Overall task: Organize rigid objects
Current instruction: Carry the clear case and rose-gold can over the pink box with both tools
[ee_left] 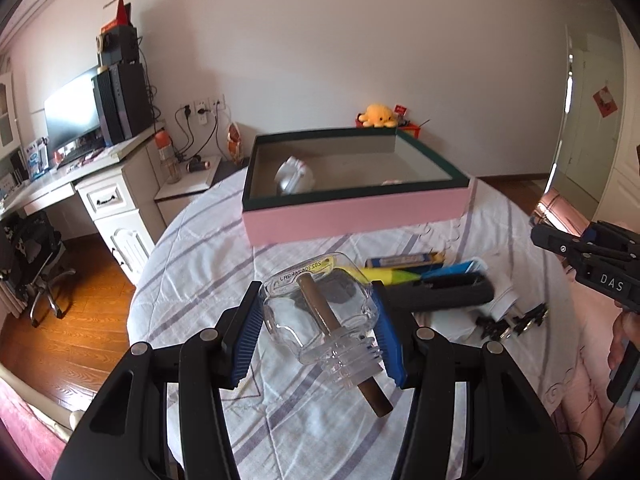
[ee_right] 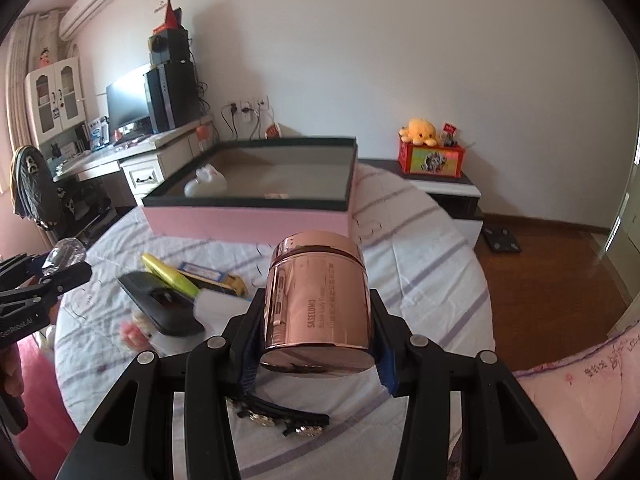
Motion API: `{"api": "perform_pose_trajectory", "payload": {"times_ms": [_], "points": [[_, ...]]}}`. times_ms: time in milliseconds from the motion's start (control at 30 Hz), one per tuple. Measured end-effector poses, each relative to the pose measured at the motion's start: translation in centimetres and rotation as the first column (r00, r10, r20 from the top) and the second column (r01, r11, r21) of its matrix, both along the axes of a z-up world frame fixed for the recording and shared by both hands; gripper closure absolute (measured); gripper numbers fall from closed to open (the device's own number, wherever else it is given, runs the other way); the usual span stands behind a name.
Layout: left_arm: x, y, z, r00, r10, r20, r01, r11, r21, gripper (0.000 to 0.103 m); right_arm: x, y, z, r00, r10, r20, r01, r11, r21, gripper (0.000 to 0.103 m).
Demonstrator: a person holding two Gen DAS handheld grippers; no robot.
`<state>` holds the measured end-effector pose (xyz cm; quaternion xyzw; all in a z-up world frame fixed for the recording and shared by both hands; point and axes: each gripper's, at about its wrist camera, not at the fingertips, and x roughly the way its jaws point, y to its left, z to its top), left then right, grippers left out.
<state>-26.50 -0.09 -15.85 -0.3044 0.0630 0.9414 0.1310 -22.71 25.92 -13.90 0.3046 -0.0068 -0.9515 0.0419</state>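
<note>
My left gripper [ee_left: 316,292] is shut on a clear glass bottle [ee_left: 288,320] with a brown stick through its neck, held above the striped sheet. A rose-gold cosmetic jar [ee_right: 324,276] sits clamped between the pads of my right gripper [ee_right: 316,296], also lifted off the bed. Beyond both stands a pink box [ee_left: 352,216] with a dark green rim, open, with a white object [ee_left: 294,176] inside. In the right wrist view, the left gripper [ee_right: 52,276] shows at the left edge. The right gripper [ee_left: 580,248] shows at the right edge of the left wrist view.
On the sheet lie a yellow-green marker [ee_left: 384,274], a blue packet [ee_left: 404,260], a black case [ee_left: 452,294] and jewelled black clips [ee_right: 280,420]. A desk [ee_left: 100,184] with a monitor and a chair [ee_left: 36,256] stand left. A red box [ee_right: 432,160] carries a yellow plush.
</note>
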Motion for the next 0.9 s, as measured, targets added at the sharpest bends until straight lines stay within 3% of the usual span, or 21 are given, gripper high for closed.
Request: {"api": "perform_pose_trajectory", "payload": {"times_ms": [267,467,733,900], "points": [[0.1,1.1,4.6,0.994,-0.007,-0.11,0.006,1.0,-0.01,0.05,-0.3,-2.6,5.5,0.989,0.071,-0.129,-0.066,0.997,0.046,0.056],[-1.3,1.3,7.6,0.986,0.005,-0.166,-0.003,1.0,0.012,0.05,-1.0,-4.0,9.2,0.97,0.072,-0.232,-0.056,0.996,0.074,0.056],[-4.6,2.5,9.7,0.981,-0.01,-0.195,0.012,1.0,0.011,0.05,-3.5,-4.2,10.6,0.964,0.071,-0.258,-0.051,0.995,0.081,0.055],[-8.3,3.4,10.1,0.984,-0.033,-0.174,0.035,0.999,0.004,0.05,-6.5,-4.1,10.7,0.968,0.086,-0.237,-0.063,0.993,0.105,0.055]]}}
